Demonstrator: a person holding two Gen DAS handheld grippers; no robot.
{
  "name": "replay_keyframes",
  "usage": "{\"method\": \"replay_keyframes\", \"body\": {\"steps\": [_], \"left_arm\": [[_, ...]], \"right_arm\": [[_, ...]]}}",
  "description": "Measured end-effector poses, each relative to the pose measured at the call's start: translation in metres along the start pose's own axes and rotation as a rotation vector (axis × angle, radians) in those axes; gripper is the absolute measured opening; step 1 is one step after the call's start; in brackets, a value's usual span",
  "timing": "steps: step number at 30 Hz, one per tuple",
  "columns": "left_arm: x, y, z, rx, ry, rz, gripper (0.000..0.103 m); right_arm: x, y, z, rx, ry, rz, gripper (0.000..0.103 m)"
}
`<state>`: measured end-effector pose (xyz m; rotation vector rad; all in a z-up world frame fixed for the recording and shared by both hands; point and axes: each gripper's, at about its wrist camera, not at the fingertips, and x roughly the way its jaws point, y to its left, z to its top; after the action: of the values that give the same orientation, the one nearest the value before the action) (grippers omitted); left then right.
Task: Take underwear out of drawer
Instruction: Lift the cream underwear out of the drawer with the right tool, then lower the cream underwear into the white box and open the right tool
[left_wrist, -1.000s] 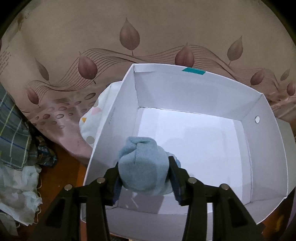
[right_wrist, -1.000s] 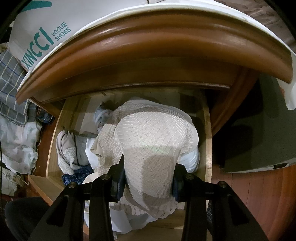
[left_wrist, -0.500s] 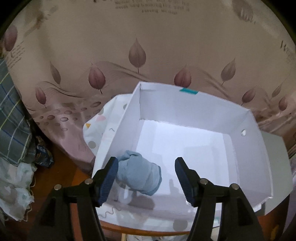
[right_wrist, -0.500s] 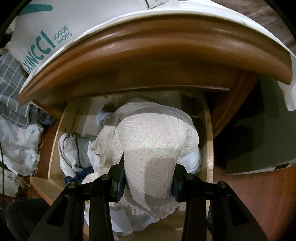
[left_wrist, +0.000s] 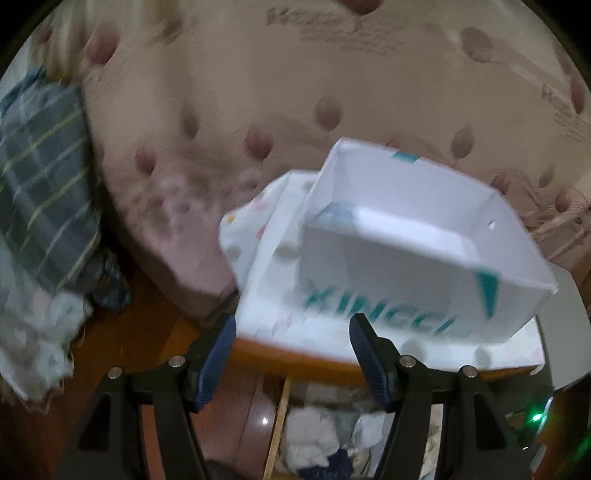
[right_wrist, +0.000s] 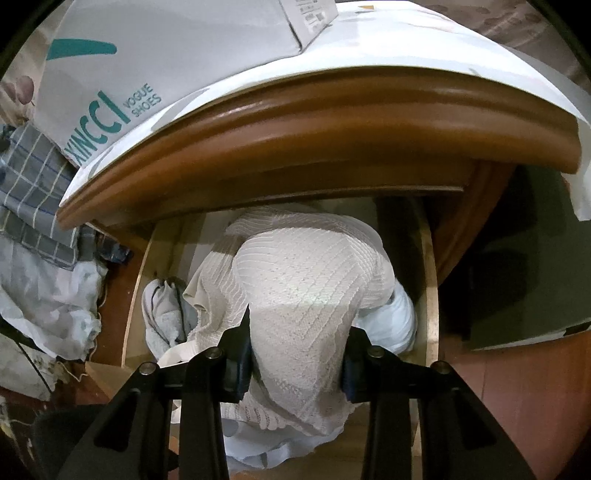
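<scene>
In the right wrist view the wooden drawer (right_wrist: 428, 295) stands pulled out under the cabinet top (right_wrist: 314, 129). My right gripper (right_wrist: 299, 332) is shut on a cream knitted garment (right_wrist: 306, 280), its jaws still closing on the fabric. A grey-white garment (right_wrist: 162, 314) lies at the drawer's left and a white cloth (right_wrist: 395, 321) at its right. In the blurred left wrist view my left gripper (left_wrist: 292, 325) is open and holds nothing, back from the white shoe box (left_wrist: 406, 295) on the cabinet top. A bluish patch (left_wrist: 332, 214) shows inside the box. Drawer clothes (left_wrist: 314, 435) appear below.
Leaf-patterned pink bedding (left_wrist: 258, 92) fills the space behind the box. A plaid cloth (left_wrist: 40, 177) and a heap of white cloth (left_wrist: 33, 339) lie at the left on the wooden floor. A grey mat (right_wrist: 535, 266) lies right of the drawer.
My left gripper let go of the blue rolled piece inside the white box, opened, and drew back so the box's outer wall now shows. The right gripper kept its hold on the cream garment.
</scene>
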<state>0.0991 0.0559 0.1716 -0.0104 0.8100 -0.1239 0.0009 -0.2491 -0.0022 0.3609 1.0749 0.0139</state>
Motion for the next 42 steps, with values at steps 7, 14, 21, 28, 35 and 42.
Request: {"method": "replay_keyframes", "body": {"steps": [7,14,21,28,35,42], "left_arm": [[0.044,0.047,-0.059,-0.231,0.103,0.049,0.066],[0.073,0.061,-0.095,-0.311,0.135,0.109,0.066],[0.079,0.065,-0.100,-0.305,0.138,0.128,0.066],[0.089,0.079,-0.102,-0.366,0.187,0.098,0.066],[0.095,0.087,-0.103,-0.389,0.213,0.132,0.066],[0.093,0.094,-0.104,-0.398,0.208,0.171,0.066]], "right_arm": [[-0.005,0.024,-0.001,-0.073,0.029,-0.042,0.033],[-0.029,0.040,0.014,-0.116,0.043,-0.049,0.033],[-0.044,0.053,0.009,-0.119,0.073,-0.025,0.032],[-0.084,0.074,0.003,-0.174,0.041,-0.028,0.032],[-0.146,0.091,0.016,-0.213,-0.047,-0.023,0.032],[-0.213,0.115,0.061,-0.235,-0.201,-0.023,0.032]]}}
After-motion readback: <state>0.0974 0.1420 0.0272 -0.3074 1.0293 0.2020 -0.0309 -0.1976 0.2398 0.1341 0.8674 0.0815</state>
